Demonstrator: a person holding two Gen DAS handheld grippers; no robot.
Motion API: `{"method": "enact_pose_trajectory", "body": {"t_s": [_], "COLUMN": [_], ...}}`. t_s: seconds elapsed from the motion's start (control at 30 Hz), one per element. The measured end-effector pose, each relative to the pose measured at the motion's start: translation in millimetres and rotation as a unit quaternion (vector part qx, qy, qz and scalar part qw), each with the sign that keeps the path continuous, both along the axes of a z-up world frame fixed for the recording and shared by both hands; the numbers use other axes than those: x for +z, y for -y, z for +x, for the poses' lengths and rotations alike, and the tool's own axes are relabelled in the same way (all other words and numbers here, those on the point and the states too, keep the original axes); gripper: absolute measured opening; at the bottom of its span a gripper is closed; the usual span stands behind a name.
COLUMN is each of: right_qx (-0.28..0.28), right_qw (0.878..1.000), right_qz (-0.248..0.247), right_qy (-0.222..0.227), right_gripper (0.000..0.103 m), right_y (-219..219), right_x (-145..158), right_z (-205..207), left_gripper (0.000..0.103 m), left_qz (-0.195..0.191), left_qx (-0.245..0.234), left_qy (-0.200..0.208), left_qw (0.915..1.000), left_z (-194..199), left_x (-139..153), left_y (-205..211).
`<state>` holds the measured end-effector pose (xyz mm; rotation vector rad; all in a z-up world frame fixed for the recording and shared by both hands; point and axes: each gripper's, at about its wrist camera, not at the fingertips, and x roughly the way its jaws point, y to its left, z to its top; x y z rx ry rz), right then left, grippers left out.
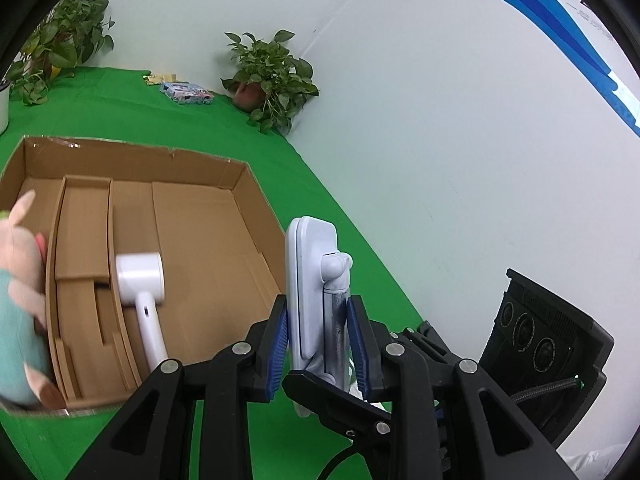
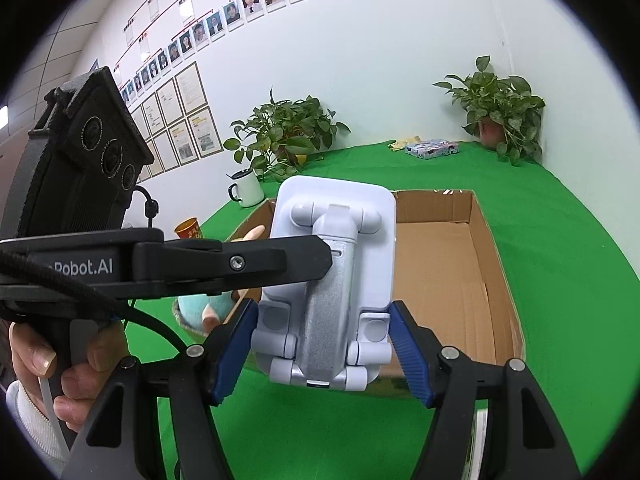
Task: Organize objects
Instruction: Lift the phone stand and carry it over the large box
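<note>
One pale blue-white phone stand (image 2: 332, 280) sits at the centre of the right wrist view, lifted above the green tablecloth (image 2: 560, 280) in front of one open cardboard box (image 2: 492, 264), and both grippers are clenched on it. The right gripper (image 2: 322, 354) has its blue pads (image 2: 408, 354) spread fairly wide, pressed against the two sides of the stand's folded base. The left gripper (image 1: 320, 344) comes in from the left of that view and, seen in its own camera at lower centre, pinches the stand's silvery stem (image 1: 338, 332) with its jaws narrow. Inside the box, left of centre in the left wrist view, lies one white handheld device (image 1: 142, 280), and one plush toy (image 1: 18, 300) fills the left edge. Farther out, the right wrist view shows two potted plants (image 2: 286, 132), one white mug (image 2: 246, 188), one printed cup (image 2: 190, 229) and one small patterned packet (image 2: 432, 148) at upper right. A person's hand (image 2: 66, 372) grips the handle at lower left.
</note>
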<state>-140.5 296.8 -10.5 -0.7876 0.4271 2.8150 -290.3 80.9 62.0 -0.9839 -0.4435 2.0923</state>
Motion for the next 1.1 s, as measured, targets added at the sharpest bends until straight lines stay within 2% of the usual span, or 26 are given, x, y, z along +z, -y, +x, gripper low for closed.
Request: {"method": "enact_pose_trajectory", "body": {"t_s": [0.13,0.27,0.63,0.83,1.1], "right_qx": [0.004,0.017,0.040,0.056,0.060], "right_qw": [1.000,0.999,0.988,0.975,0.964], "right_qz": [-0.007,-0.023,-0.101,-0.152,-0.181], "right_qy": [0.011,0.030,0.114,0.152,0.186], "right_gripper": [0.066,0.066,0.066,0.066,0.066], "right_y": [-9,-21,-44,-54,-60], "right_x": [-1,-10,-71,-102,-109], "right_z": [-16,-34,-75,-90,-93], "left_gripper": [0.025,0.025,0.025,0.025,0.026], "left_qz": [-0.002,-0.008,-0.019,-0.047,-0.083], "left_qx": [0.005,0.014,0.037,0.053,0.057], "left_qy": [0.011,0.029,0.129,0.175,0.192], "left_qw": [0.9999,0.9995,0.9908,0.9820,0.9763], "left_z": [-20,-40,-92,-110,-116], "left_x": [-1,-15,-101,-138,-143], "left_y": [3,4,7,7,-1]}}
